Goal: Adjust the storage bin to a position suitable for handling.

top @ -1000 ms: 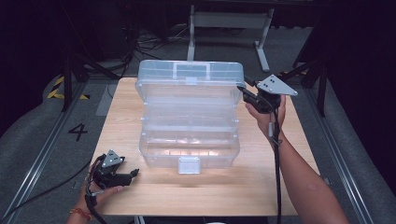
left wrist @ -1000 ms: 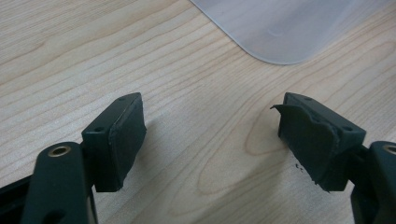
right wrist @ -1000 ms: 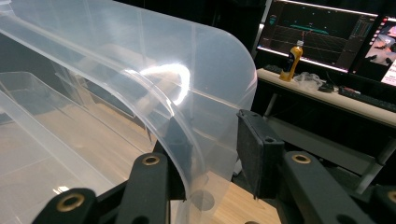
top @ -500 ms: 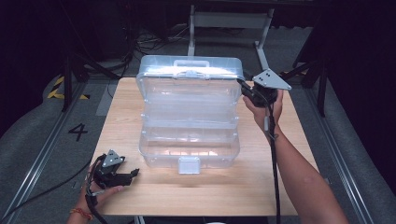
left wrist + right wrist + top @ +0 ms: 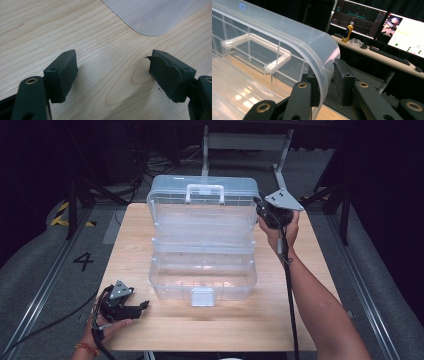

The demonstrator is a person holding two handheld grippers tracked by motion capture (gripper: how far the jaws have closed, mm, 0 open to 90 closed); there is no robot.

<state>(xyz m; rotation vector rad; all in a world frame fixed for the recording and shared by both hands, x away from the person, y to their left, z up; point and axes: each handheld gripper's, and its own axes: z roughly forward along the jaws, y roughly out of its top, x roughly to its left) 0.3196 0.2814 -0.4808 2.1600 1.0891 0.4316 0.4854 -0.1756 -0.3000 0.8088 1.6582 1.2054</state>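
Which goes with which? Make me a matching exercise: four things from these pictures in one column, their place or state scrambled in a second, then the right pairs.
Things
1. left gripper
2. right gripper
3. box lid
4. orange bottle

Places or states
A. raised open at the far side of the clear box
B. standing on a desk before the monitors
C. jaws apart above bare wooden table, holding nothing
D. jaws closed on the lid's curved corner rim

Pairs: 1-C, 2-D, 3-A, 4-B
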